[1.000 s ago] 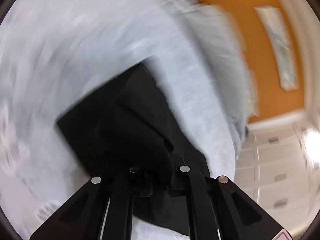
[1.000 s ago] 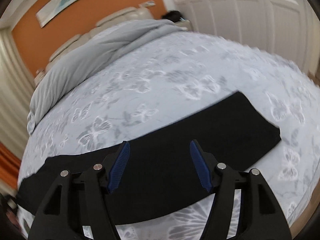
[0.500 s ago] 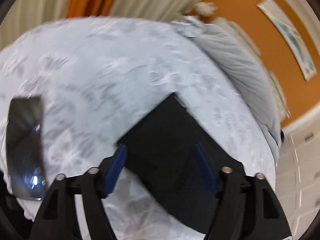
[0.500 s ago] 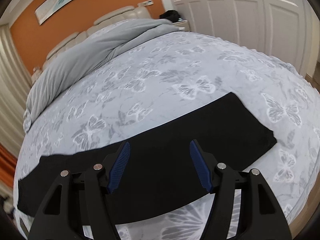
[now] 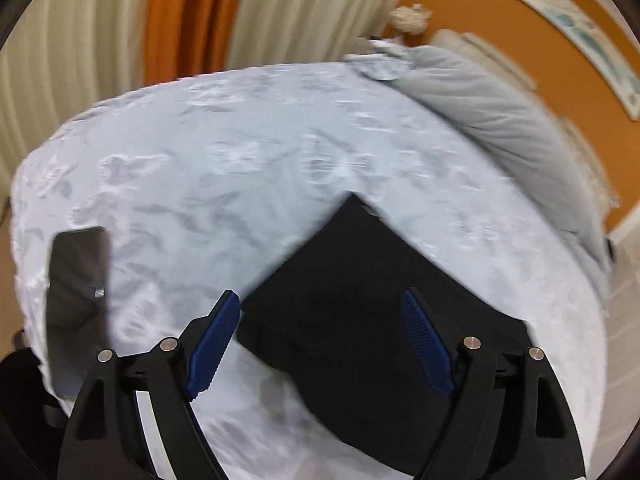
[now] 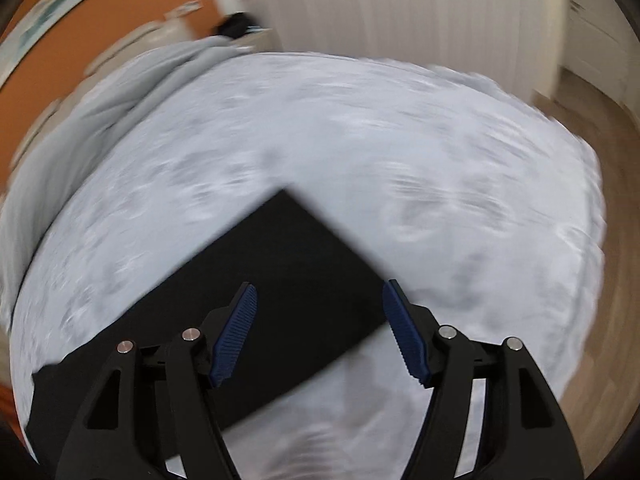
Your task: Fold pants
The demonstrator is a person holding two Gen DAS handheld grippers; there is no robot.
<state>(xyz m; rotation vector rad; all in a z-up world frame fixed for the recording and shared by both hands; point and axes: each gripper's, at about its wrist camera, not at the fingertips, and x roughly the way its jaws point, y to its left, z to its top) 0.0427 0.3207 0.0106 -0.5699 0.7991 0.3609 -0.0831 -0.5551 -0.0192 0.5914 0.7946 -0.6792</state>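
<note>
The pants (image 5: 360, 320) are soft, light cloth that will sag and slide over itself, so in my judgement they want taking at an edge or a corner, pinched through all layers, with both ends lifted together to keep the fold square. They are plain black, lying flat on the bed (image 5: 240, 160) as a long band with straight edges; no seams or pockets can be made out through the blur. In the left view one squared end fills the lower centre, its corner pointing up; in the right view the other end runs from the centre down to the lower left. The left claw (image 5: 320, 340) hangs over its end, its jaws opening wide, with cloth below but not pinched. The right claw (image 6: 320, 328) is also opening above its end, gripping nothing. A phone (image 5: 76, 300) lies at the left edge.
</note>
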